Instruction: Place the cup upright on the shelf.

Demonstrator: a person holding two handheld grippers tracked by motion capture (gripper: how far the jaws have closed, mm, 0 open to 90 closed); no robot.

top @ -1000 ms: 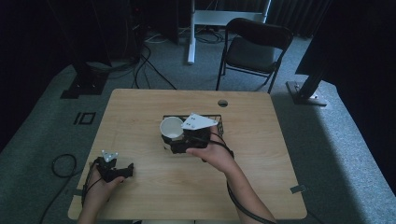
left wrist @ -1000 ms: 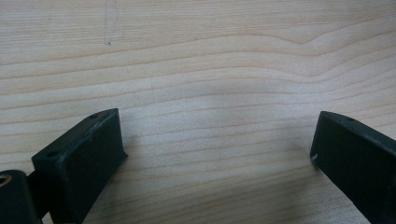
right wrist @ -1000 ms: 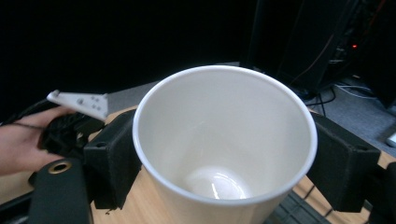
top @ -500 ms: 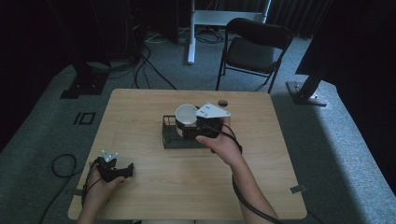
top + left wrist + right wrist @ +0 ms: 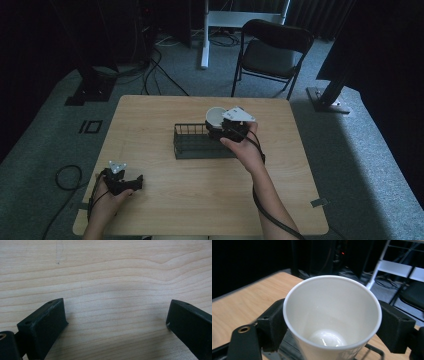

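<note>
Gripping a white paper cup [image 5: 332, 315] between its jaws, the right gripper [image 5: 227, 125] holds it upright above the far right end of a black wire basket [image 5: 197, 142]. Well apart, the left gripper [image 5: 115, 322] rests spread wide on the wooden table [image 5: 165, 110], holding nothing.

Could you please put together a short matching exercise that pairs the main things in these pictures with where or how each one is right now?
Things:
1. white paper cup
2. left tongs
3. black wire basket
4. folding chair

States:
A. on the floor beyond the table
B. gripped between two jaws, empty inside
C. open over bare wood
D. resting on the table near its middle

Pairs: 1-B, 2-C, 3-D, 4-A
</note>
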